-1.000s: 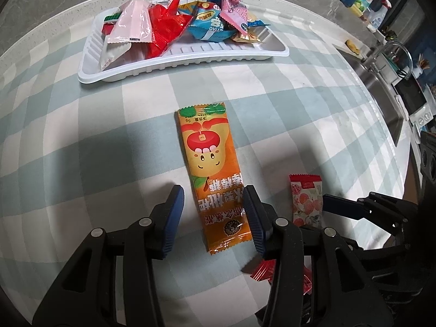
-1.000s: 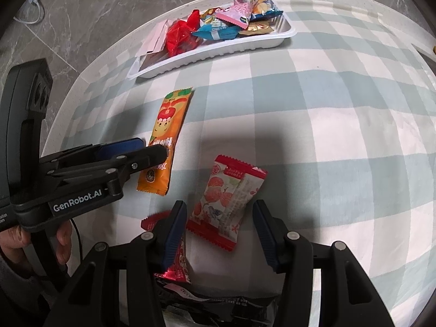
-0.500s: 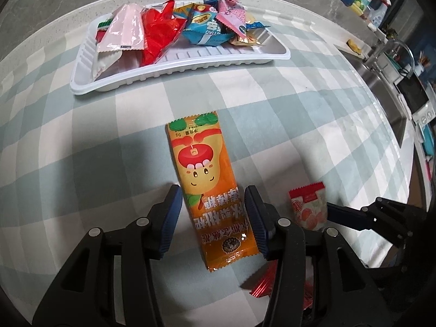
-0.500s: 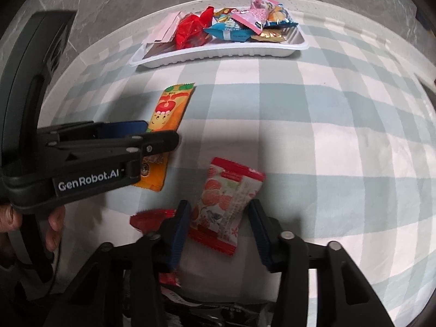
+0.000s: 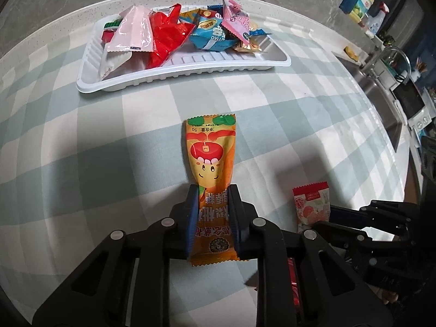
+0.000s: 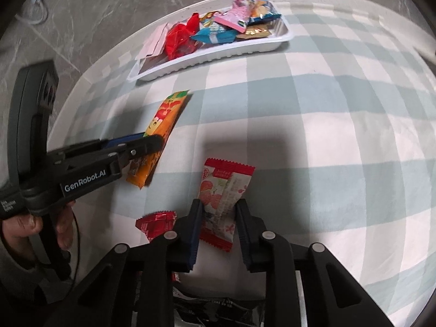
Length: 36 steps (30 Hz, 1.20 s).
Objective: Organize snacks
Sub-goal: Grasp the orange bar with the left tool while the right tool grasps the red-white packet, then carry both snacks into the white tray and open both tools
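An orange snack packet with a cartoon face lies lengthwise on the checked cloth. My left gripper is shut on its near half, and the squeezed wrapper bulges between the pads. The right wrist view shows the same packet in the left gripper, its far end raised a little. My right gripper is closing on a red-and-white sweet packet; both pads touch its sides and pinch its lower half. That packet also shows in the left wrist view.
A white ribbed tray piled with several snack packets stands at the far side of the table. A small red packet and a dark wrapper lie near the right gripper. A hand grips the left tool. A sink is beyond the table's right edge.
Both grippers closed from open: the left onto the orange packet, the right onto the red-and-white packet. The orange packet turned straighter and its far end lifted slightly.
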Each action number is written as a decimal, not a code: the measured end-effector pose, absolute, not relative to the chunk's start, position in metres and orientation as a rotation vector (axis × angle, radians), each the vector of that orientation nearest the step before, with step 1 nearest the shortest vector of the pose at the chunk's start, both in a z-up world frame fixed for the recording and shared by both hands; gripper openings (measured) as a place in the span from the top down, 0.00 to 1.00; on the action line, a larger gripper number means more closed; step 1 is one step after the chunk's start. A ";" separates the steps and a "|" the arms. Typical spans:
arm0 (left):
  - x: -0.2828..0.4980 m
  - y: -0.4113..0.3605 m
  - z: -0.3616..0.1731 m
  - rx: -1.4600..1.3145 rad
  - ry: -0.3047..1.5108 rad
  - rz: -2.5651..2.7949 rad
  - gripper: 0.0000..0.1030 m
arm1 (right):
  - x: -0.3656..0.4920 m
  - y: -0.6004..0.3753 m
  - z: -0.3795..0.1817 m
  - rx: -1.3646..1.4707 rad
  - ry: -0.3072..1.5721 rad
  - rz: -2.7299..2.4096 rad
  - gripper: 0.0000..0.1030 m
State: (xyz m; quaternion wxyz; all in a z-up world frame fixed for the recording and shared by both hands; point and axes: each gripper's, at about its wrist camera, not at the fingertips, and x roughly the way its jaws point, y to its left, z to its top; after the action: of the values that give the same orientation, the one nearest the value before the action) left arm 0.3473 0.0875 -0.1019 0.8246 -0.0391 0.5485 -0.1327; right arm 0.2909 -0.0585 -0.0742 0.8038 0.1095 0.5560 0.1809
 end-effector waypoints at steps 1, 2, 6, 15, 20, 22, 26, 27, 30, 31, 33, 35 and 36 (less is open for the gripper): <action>0.347 0.089 -0.101 -0.092 1.164 -0.285 0.82 | 0.291 -0.060 -0.075 0.248 1.194 0.389 0.76; 0.347 0.090 -0.099 -0.101 1.164 -0.289 0.82 | 0.292 -0.063 -0.075 0.268 1.196 0.392 0.77; 0.347 0.097 -0.092 -0.138 1.153 -0.297 0.82 | 0.293 -0.070 -0.074 0.332 1.198 0.405 0.81; 0.349 0.110 -0.085 -0.170 1.143 -0.277 0.82 | 0.297 -0.063 -0.075 0.293 1.211 0.415 0.85; 0.349 0.110 -0.086 -0.170 1.146 -0.276 0.81 | 0.294 -0.042 -0.074 0.165 1.204 0.410 0.70; 0.349 0.110 -0.087 -0.167 1.145 -0.269 0.81 | 0.293 -0.036 -0.077 0.134 1.208 0.408 0.65; 0.350 0.111 -0.088 -0.173 1.148 -0.263 0.81 | 0.293 -0.018 -0.075 0.017 1.192 0.390 0.61; 0.350 0.111 -0.089 -0.173 1.149 -0.263 0.81 | 0.294 -0.015 -0.075 -0.007 1.188 0.385 0.61; 0.351 0.109 -0.090 -0.172 1.151 -0.263 0.81 | 0.296 -0.004 -0.075 -0.090 1.170 0.372 0.61; 0.351 0.109 -0.090 -0.171 1.152 -0.264 0.81 | 0.296 -0.002 -0.075 -0.117 1.162 0.371 0.63; 0.351 0.109 -0.090 -0.171 1.153 -0.263 0.81 | 0.297 -0.001 -0.075 -0.130 1.152 0.377 0.66; 0.351 0.109 -0.090 -0.172 1.152 -0.264 0.81 | 0.300 -0.010 -0.075 -0.075 1.156 0.396 0.72; 0.351 0.109 -0.090 -0.171 1.152 -0.263 0.81 | 0.302 -0.015 -0.075 -0.037 1.161 0.408 0.74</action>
State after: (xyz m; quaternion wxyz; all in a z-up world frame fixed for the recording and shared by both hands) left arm 0.3510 0.1086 -0.0902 0.8271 -0.0805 0.5423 -0.1238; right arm 0.3020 -0.0146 -0.0748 0.8166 -0.0173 0.5443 0.1913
